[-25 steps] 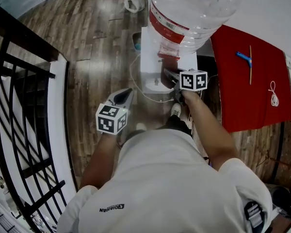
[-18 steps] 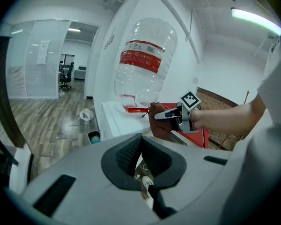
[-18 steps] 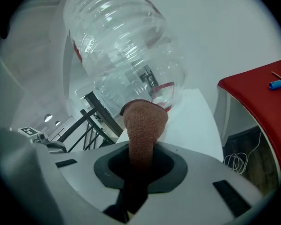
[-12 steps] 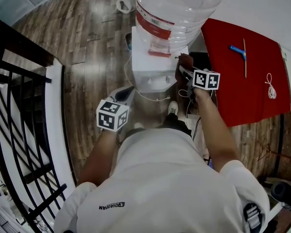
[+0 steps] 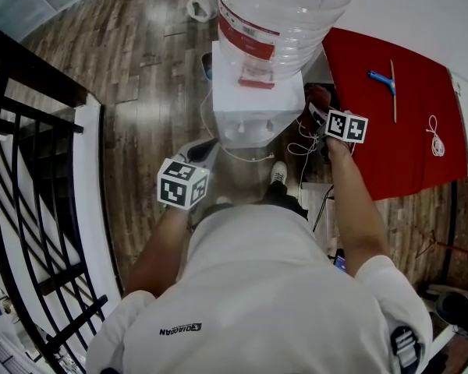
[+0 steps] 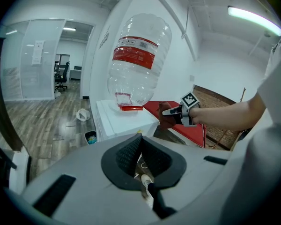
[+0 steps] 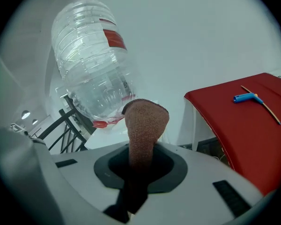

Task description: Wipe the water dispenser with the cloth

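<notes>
Jaws of my left hand-held gripper [image 5: 202,153] meet, empty, near the front of the white water dispenser [image 5: 253,107]. My right hand-held gripper [image 5: 321,115] clamps the brown cloth [image 5: 317,97] just beside the dispenser's right side.

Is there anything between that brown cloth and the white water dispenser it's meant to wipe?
Nothing visible stands between them. The right gripper holds the cloth close beside the water dispenser, on its right side. White cables by that side sit nearer the person, not in between.
</notes>
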Demonstrator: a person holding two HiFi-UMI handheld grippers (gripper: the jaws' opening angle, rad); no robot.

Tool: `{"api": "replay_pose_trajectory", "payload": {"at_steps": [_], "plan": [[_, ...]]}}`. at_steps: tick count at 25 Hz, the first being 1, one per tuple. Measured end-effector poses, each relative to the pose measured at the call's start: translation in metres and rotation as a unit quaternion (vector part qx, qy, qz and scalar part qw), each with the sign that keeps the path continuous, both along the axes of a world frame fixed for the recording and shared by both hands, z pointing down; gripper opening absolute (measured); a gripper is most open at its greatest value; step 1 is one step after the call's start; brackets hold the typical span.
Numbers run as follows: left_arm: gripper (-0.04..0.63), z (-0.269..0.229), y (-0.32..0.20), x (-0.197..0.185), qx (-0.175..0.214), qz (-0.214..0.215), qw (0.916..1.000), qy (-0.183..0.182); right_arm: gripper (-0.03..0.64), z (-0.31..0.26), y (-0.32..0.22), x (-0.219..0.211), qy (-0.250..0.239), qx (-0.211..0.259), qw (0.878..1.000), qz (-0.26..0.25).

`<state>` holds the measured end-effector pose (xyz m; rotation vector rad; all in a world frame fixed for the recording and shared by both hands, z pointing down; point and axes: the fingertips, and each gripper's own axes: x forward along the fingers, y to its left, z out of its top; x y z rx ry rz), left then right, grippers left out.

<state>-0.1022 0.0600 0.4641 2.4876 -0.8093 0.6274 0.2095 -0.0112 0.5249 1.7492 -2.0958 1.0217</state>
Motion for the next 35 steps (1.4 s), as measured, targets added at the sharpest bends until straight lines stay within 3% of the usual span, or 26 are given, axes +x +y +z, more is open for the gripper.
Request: {"api": "replay_pose_trajectory", "payload": {"at_steps": [12,18,30,35], "plan": [[-0.011,0.0,-0.009,-0.011,0.011,-0.002,0.9999,0.0,0.055,-0.016,0.005,-0.008,0.016,0.032,0.999,0.013],[-0.011,0.0,-0.008,-0.019,0.016,-0.001,0.9999,-0.003,0.055,-0.032,0.018,-0.081,0.011,0.075,0.996,-0.04],[-0.011,0.005,0.008,-0.053,0.008,-0.013,0.9999,-0.002,0.055,-0.011,0.029,-0.231,0.008,0.07,0.981,-0.179],[-0.011,0.013,0.025,-0.063,-0.01,-0.009,0.9999,-0.005,0.055,0.003,0.015,-0.27,0.004,0.068,0.976,-0.206]]}}
